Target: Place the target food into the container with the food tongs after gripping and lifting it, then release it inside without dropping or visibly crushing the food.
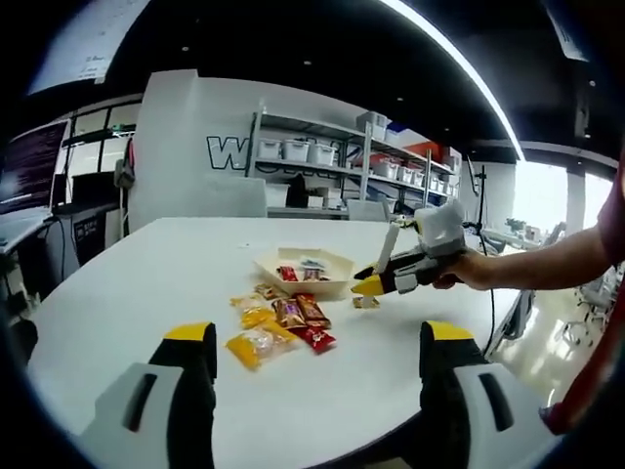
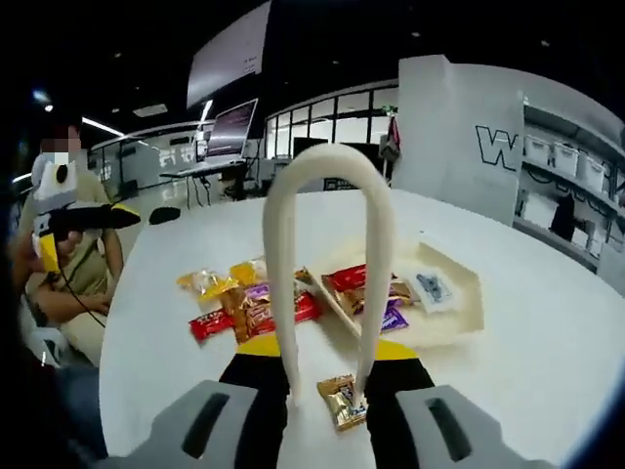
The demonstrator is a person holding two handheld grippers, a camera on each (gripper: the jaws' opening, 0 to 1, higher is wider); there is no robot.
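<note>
Cream tongs [image 2: 327, 293] straddle a gold-wrapped snack [image 2: 342, 402] beside the tray [image 2: 467, 313].

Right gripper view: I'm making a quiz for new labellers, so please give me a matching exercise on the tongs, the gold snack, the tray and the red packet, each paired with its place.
Things:
1. tongs
2. gold snack
3. tray
4. red packet

Places:
A. holds several packets
B. on the table, between the tong tips
C. clamped between this view's own jaws
D. in the loose pile beside the tray

Pairs: 1-C, 2-B, 3-A, 4-D
</note>
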